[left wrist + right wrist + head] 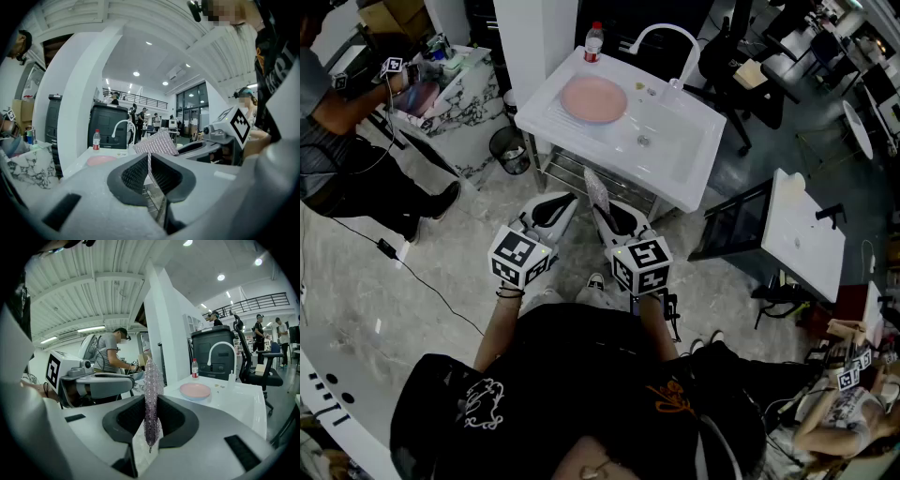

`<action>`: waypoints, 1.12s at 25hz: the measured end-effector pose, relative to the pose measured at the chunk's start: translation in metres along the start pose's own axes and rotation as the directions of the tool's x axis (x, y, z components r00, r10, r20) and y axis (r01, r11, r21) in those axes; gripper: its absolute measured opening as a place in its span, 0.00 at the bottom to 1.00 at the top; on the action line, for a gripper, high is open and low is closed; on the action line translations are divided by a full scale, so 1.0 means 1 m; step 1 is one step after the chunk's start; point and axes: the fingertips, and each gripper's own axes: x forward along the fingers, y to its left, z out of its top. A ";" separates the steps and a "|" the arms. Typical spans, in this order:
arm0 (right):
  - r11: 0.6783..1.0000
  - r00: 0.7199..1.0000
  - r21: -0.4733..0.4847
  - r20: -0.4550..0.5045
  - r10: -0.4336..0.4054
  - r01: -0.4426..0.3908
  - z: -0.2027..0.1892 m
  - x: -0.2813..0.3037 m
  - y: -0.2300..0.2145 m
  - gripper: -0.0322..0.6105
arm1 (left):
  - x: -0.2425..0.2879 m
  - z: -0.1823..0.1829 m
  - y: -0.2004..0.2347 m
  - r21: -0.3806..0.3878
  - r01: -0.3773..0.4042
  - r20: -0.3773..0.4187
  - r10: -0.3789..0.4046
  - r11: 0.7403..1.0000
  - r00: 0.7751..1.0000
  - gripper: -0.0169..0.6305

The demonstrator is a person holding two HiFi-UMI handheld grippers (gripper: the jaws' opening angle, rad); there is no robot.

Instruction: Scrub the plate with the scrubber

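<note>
Your right gripper (151,417) pinches the scrubber (152,380) edgewise. Your left gripper (149,169) is closed and empty. The plate (593,99) lies at 12 o'clock, well apart and unheld; scrubbing may slide it.

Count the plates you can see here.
1 for certain: the pink plate lies on the white sink's counter, left of the basin, near the bottle. The person at the marble table holds something too unclear to count.
</note>
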 end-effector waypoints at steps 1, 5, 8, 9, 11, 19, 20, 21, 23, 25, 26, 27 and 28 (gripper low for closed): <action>1.000 1.000 -0.002 -0.001 0.000 0.000 0.000 0.002 -0.002 0.15 | 0.001 0.001 0.002 0.000 -0.002 0.002 0.002 1.000 1.000 0.05; 1.000 1.000 -0.004 -0.005 -0.001 0.001 0.001 0.007 -0.010 0.15 | 0.005 0.002 0.009 0.000 -0.012 0.005 0.012 1.000 1.000 0.05; 1.000 1.000 0.011 0.007 -0.012 0.012 0.003 0.009 -0.019 0.15 | 0.010 0.001 0.013 -0.004 -0.024 0.006 0.024 1.000 1.000 0.05; 1.000 1.000 0.022 0.011 -0.017 0.017 0.003 0.010 -0.023 0.15 | 0.011 0.001 0.014 -0.005 -0.027 0.004 0.027 1.000 1.000 0.05; 0.999 1.000 0.047 0.016 -0.018 0.017 0.002 0.010 -0.030 0.15 | 0.014 -0.001 0.015 -0.009 -0.030 0.000 0.030 1.000 1.000 0.05; 0.998 1.000 0.062 0.019 -0.015 0.014 0.000 0.006 -0.067 0.15 | 0.043 -0.008 0.009 -0.021 -0.042 -0.023 0.041 0.999 0.999 0.05; 0.998 1.000 0.064 0.019 -0.012 0.011 0.000 0.005 -0.073 0.15 | 0.049 -0.008 0.008 -0.020 -0.044 -0.025 0.043 0.999 0.999 0.05; 0.998 1.000 0.065 0.018 -0.008 0.006 -0.001 0.005 -0.079 0.15 | 0.055 -0.008 0.006 -0.020 -0.047 -0.027 0.046 0.999 0.999 0.05; 0.998 1.000 0.067 0.012 0.005 -0.006 -0.003 0.003 -0.090 0.15 | 0.065 -0.008 0.003 -0.019 -0.057 -0.031 0.056 0.998 0.998 0.05; 0.997 1.000 0.068 0.008 0.023 -0.023 -0.006 0.003 -0.099 0.15 | 0.073 -0.009 -0.001 -0.022 -0.072 -0.032 0.072 0.997 0.997 0.05; 0.997 0.999 0.068 0.008 0.033 -0.033 -0.008 0.004 -0.103 0.15 | 0.076 -0.010 -0.002 -0.024 -0.081 -0.032 0.080 0.996 0.996 0.05; 0.997 0.999 0.067 0.007 0.043 -0.043 -0.009 0.005 -0.105 0.15 | 0.078 -0.011 -0.003 -0.026 -0.089 -0.034 0.088 0.996 0.996 0.05; 0.996 0.999 0.067 0.005 0.052 -0.052 -0.011 0.006 -0.107 0.15 | 0.079 -0.014 -0.004 -0.029 -0.095 -0.038 0.094 0.995 0.995 0.05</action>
